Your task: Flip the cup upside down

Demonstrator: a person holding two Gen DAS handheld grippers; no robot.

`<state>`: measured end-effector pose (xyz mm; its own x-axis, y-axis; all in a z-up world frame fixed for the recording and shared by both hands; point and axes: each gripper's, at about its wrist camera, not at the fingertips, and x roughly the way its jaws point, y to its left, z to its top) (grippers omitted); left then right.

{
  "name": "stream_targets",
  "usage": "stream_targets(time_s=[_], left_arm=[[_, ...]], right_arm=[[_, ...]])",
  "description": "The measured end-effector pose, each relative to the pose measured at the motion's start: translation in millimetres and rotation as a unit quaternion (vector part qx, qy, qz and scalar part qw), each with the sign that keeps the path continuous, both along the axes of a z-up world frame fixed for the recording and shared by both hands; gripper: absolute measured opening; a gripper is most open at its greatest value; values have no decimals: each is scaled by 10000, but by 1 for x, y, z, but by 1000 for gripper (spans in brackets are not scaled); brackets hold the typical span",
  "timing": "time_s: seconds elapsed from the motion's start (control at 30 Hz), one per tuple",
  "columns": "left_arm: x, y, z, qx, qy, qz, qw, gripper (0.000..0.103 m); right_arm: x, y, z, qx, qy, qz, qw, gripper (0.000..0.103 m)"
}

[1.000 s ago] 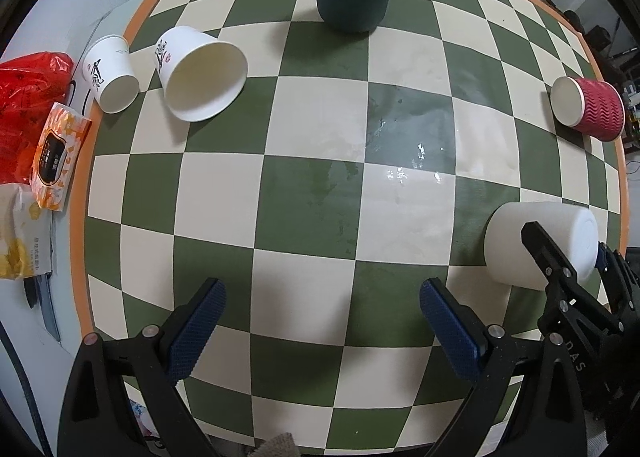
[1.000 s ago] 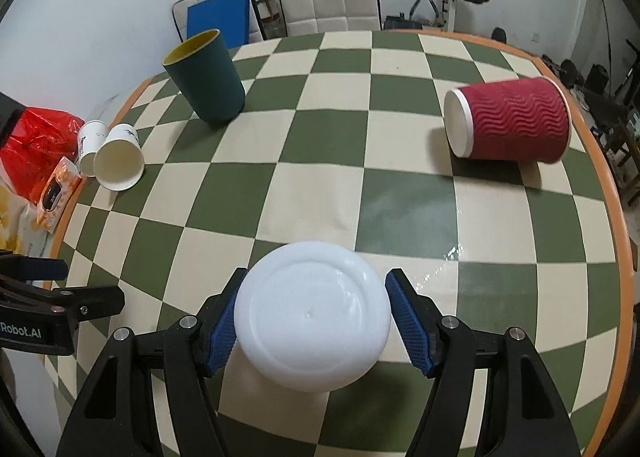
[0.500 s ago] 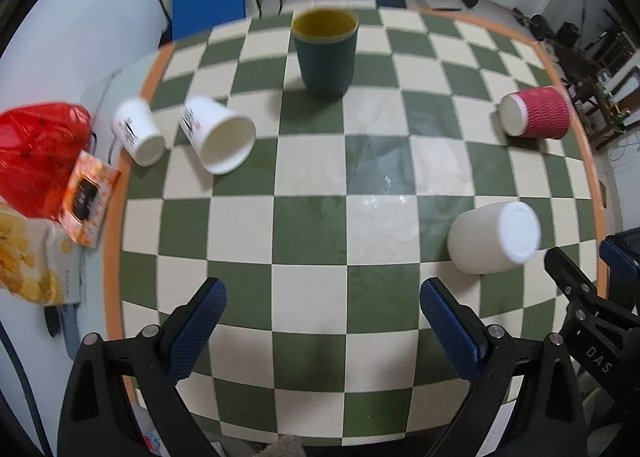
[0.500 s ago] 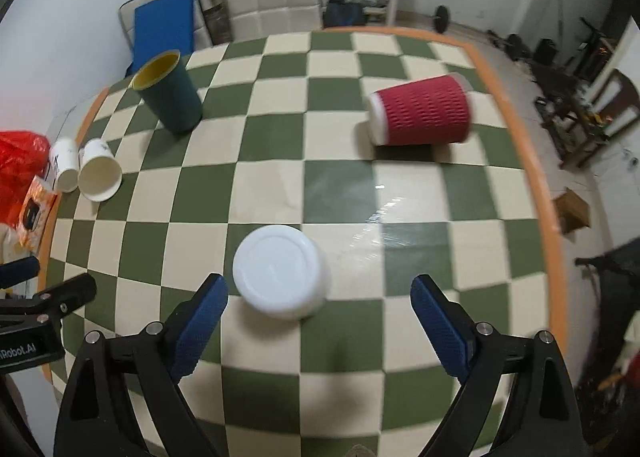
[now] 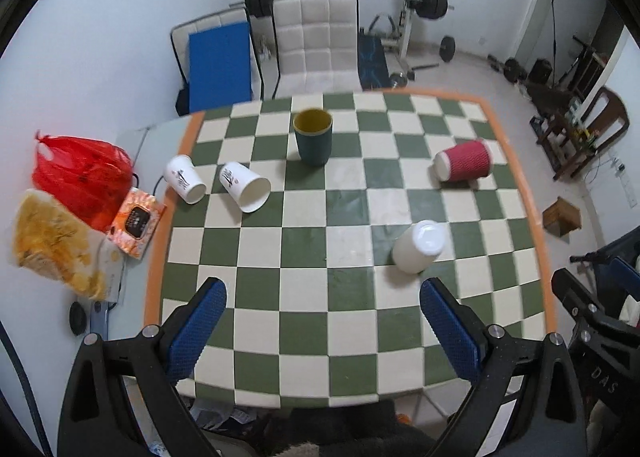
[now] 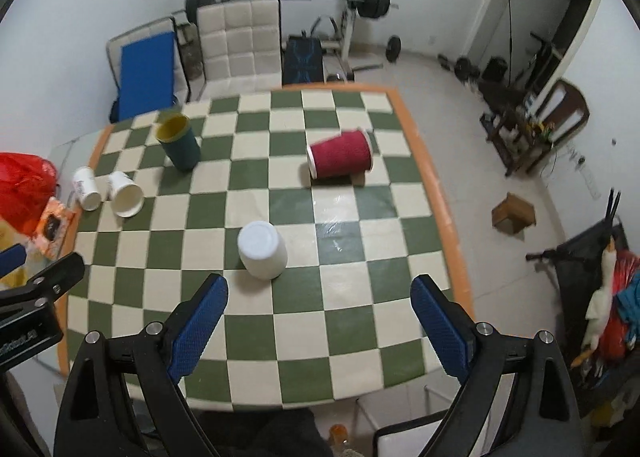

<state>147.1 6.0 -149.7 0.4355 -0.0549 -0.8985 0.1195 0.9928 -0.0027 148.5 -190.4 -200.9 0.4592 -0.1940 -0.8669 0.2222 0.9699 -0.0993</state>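
Observation:
A white cup point(image 5: 419, 249) stands upside down on the checkered table point(image 5: 344, 337); it also shows in the right wrist view point(image 6: 262, 250). My left gripper point(image 5: 324, 329) is open and empty, high above the table's near edge. My right gripper point(image 6: 318, 321) is open and empty, well back from the white cup. A red ribbed cup point(image 5: 464, 165) point(image 6: 340, 158) lies on its side. A dark green cup point(image 5: 313, 135) point(image 6: 178, 141) stands upright. Two white paper cups point(image 5: 245, 186) point(image 6: 125, 193) lie on their sides at the left.
A red bag point(image 5: 80, 173), a yellow snack bag point(image 5: 52, 241) and an orange packet point(image 5: 137, 220) lie left of the table. A white chair point(image 5: 316, 45), a blue mat point(image 5: 219, 65) and gym weights stand behind it. A cardboard box point(image 6: 513, 213) sits on the floor.
My right gripper opened, let go of the white cup and pulled back and up. Both grippers rose away from the table, so the whole table now shows.

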Motion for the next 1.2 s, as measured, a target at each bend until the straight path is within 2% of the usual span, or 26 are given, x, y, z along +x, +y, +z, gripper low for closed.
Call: stream_targets(time_s=[0.23, 0.33, 0.47, 0.8, 0.83, 1.2], left_arm=[[-48, 0, 60, -151, -415, 191, 9988, 99], [-65, -5, 78, -192, -530, 183, 9982, 99], [-82, -11, 95, -163, -643, 175, 9976, 99], [-111, -20, 118, -79, -967, 237, 9950, 99], [-111, -21, 118, -50, -977, 244, 9949, 102], [-118, -22, 119, -40, -991, 412, 9942, 103]], right_arm=[[-57, 2, 83, -77, -562, 185, 9982, 95], [-76, -4, 108, -28, -712, 201, 9973, 99], [-98, -9, 131, 2, -788, 210, 9967, 99], [-129, -21, 162, 12, -1029, 218, 9945, 100], [-131, -21, 164, -42, -1045, 220, 9943, 100], [-131, -28, 166, -59, -994, 216, 9948, 101]])
